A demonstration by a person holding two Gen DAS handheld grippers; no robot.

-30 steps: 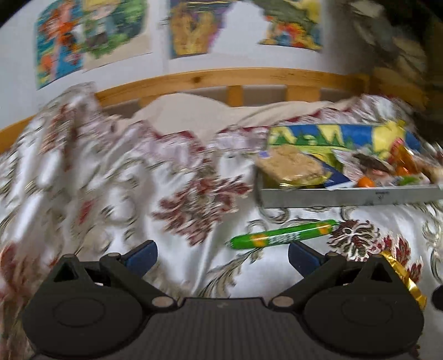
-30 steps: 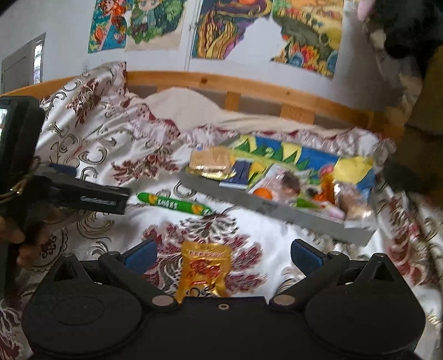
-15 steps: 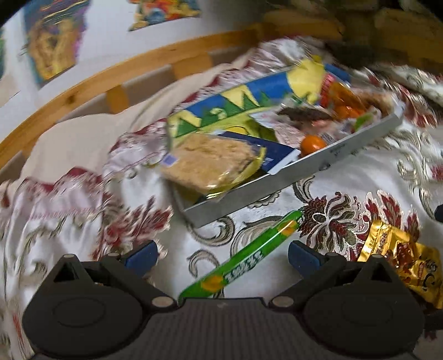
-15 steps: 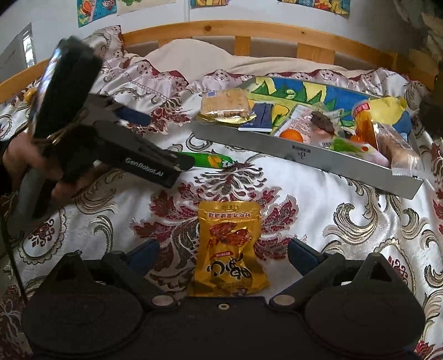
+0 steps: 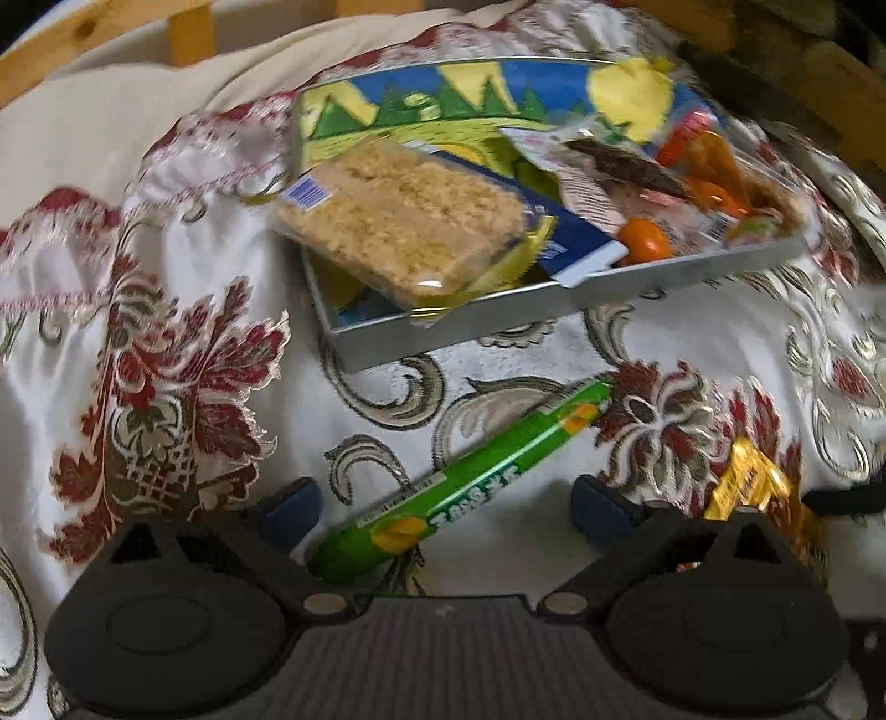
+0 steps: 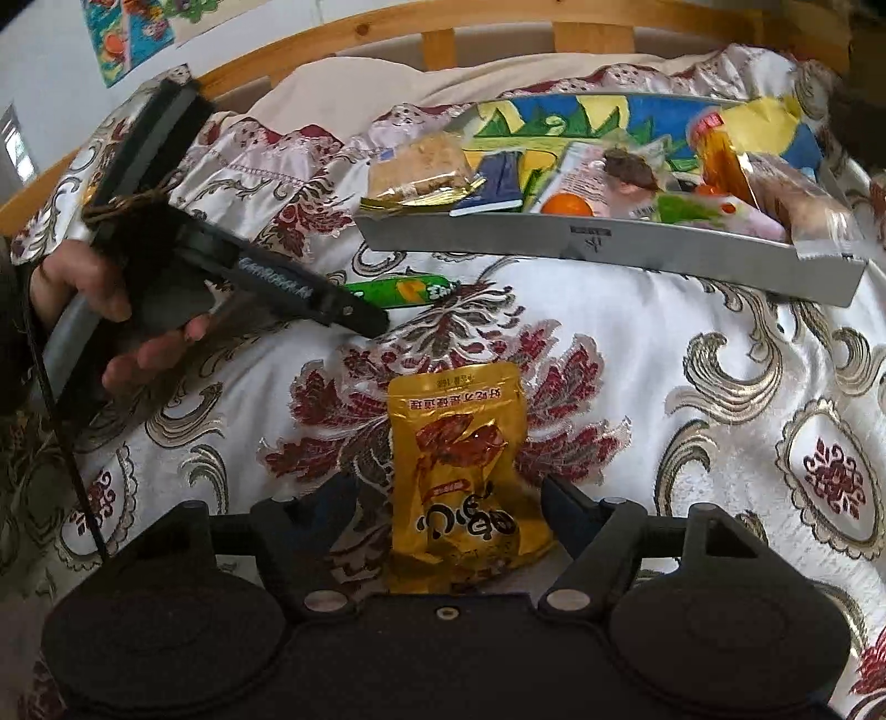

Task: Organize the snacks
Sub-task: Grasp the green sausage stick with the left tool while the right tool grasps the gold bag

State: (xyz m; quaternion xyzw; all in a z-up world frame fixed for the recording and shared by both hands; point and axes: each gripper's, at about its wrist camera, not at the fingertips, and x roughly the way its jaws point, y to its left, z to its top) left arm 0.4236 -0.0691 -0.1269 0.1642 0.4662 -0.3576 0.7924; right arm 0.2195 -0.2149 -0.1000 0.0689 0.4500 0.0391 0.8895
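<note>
— Closing: left gripper (image 5: 446, 507) around green candy stick (image 5: 465, 482) on bedspread (image 5: 692, 327), pads clear?
— Clear. Right gripper (image 6: 443, 512) closing astride gold snack pouch (image 6: 462, 476), untouched, near snack tray (image 6: 609, 249)

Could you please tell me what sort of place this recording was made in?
Most likely a bedroom: the snacks lie on a bed's floral bedspread, a wooden bed frame runs behind it, and colourful drawings hang on the wall.
</note>
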